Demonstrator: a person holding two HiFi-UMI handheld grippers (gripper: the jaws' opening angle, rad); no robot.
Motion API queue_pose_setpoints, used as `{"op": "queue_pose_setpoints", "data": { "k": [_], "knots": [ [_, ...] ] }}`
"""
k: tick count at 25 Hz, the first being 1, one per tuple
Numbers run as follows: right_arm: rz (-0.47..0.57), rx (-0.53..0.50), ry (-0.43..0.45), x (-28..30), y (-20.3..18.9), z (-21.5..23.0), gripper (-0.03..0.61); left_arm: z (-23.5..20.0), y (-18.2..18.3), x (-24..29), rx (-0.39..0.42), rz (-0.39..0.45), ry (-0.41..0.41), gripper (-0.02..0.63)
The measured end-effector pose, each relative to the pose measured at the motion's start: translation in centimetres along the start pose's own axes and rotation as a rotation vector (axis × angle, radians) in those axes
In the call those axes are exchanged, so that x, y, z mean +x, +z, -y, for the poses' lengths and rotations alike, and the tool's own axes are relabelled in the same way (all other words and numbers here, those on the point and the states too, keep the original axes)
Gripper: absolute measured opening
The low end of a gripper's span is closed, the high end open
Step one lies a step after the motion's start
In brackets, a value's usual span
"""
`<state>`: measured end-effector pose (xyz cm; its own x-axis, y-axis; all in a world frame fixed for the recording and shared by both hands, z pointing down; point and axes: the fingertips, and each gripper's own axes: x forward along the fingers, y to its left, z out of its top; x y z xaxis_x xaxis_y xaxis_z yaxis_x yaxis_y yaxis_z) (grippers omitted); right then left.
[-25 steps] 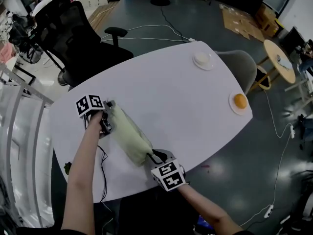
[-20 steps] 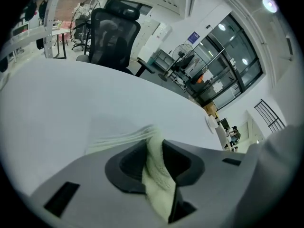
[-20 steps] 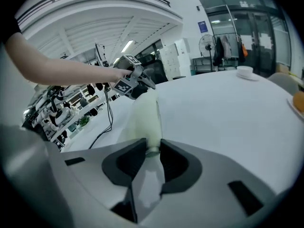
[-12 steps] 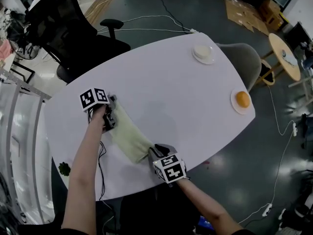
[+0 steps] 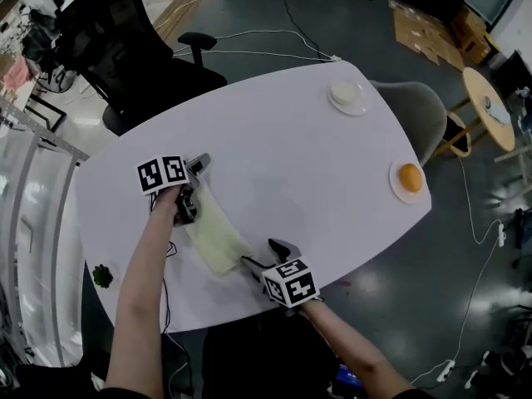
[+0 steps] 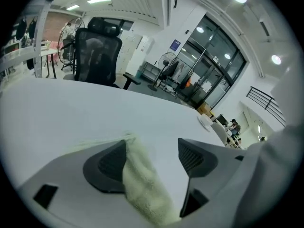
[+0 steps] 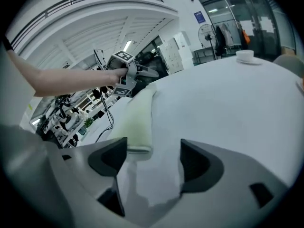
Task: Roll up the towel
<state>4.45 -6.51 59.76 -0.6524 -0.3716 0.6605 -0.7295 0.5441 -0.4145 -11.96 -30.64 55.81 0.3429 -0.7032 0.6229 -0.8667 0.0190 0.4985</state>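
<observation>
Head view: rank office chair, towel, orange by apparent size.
1. office chair
2. towel
3. orange
The chair is farther from the camera yet looks largest, so the order is safe.

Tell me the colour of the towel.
Pale yellow-green; the towel shows best in the right gripper view.

A towel (image 5: pixel 214 235) lies on the table (image 5: pixel 283 148): left gripper (image 5: pixel 199 175) at the towel's far end, right gripper (image 5: pixel 262 254) at its near end; bowl (image 5: pixel 346 96) and orange (image 5: pixel 408 175) well right of it, office chair (image 5: pixel 137 56) behind it, off the table.
</observation>
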Motion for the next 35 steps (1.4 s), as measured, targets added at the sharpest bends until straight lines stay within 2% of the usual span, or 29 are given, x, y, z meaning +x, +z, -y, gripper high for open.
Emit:
{"op": "queue_pose_setpoints", "data": {
  "k": [3, 6, 8, 9, 12, 14, 16, 21, 29, 33, 35],
  "knots": [
    [0.015, 0.009, 0.069, -0.7, 0.4, -0.7, 0.428, 0.8, 0.4, -1.5, -0.003, 0.049, -0.033, 0.357],
    [0.028, -0.040, 0.101, -1.5, 1.2, -1.0, 0.448, 2.7, 1.1, -3.9, -0.038, 0.106, -0.117, 0.362],
    [0.047, -0.091, 0.108, -2.1, 2.0, -1.3, 0.448, 4.2, 1.1, -5.7, -0.030, 0.116, -0.183, 0.362],
    [0.063, -0.116, 0.110, -2.5, 2.6, -1.6, 0.439, 5.0, 0.8, -6.6, -0.015, 0.107, -0.214, 0.362],
    [0.119, -0.180, 0.086, -3.7, 4.1, -2.3, 0.321, 6.6, -0.2, -9.7, 0.057, 0.103, -0.272, 0.360],
    [0.146, -0.224, 0.055, -4.3, 4.7, -2.8, 0.288, 6.9, -0.8, -12.2, 0.125, 0.142, -0.285, 0.351],
    [0.175, -0.243, 0.035, -4.8, 5.4, -3.4, 0.288, 6.8, -1.1, -14.8, 0.187, 0.187, -0.289, 0.311],
    [0.259, -0.231, 0.028, -7.2, 8.0, -6.3, 0.302, 7.0, -2.0, -21.6, 0.279, 0.260, -0.291, 0.305],
    [0.373, -0.283, 0.003, -9.5, 12.3, -11.6, 0.300, 5.8, -3.9, -31.1, 0.324, 0.386, -0.298, 0.279],
    [0.411, -0.348, -0.003, -11.2, 13.9, -14.3, 0.365, 5.8, -5.8, -34.2, 0.325, 0.420, -0.308, 0.279],
    [0.425, -0.382, -0.007, -11.5, 14.3, -15.3, 0.366, 5.6, -6.5, -34.9, 0.321, 0.439, -0.308, 0.278]
  ]
}}
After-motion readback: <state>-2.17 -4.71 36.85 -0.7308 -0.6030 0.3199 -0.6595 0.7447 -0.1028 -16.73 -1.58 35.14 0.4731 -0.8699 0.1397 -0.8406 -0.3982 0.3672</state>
